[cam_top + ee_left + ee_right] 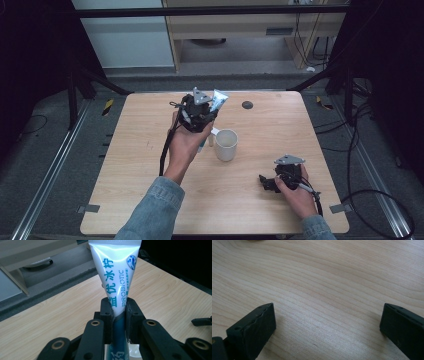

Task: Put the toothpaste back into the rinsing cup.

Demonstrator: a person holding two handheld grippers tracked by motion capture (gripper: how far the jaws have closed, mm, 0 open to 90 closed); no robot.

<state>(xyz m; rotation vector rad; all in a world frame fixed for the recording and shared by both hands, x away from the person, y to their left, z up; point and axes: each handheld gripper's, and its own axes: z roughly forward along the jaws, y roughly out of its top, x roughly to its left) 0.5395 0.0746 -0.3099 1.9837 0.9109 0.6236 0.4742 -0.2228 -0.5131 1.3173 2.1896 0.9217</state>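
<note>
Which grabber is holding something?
The left gripper. Its jaws pinch a white toothpaste tube raised above the table. The right gripper rests by the table with jaws wide apart and nothing between them.

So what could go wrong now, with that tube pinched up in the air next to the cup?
1. The left gripper pinches the toothpaste tube low on its narrow part, so the wide, flat end sticks out far and the tube could swivel or slip.
2. The squeeze might push paste out if the cap, which I cannot see, is loose.
3. The white cup stands close beneath the left hand; lowering carelessly could knock it over.
</note>
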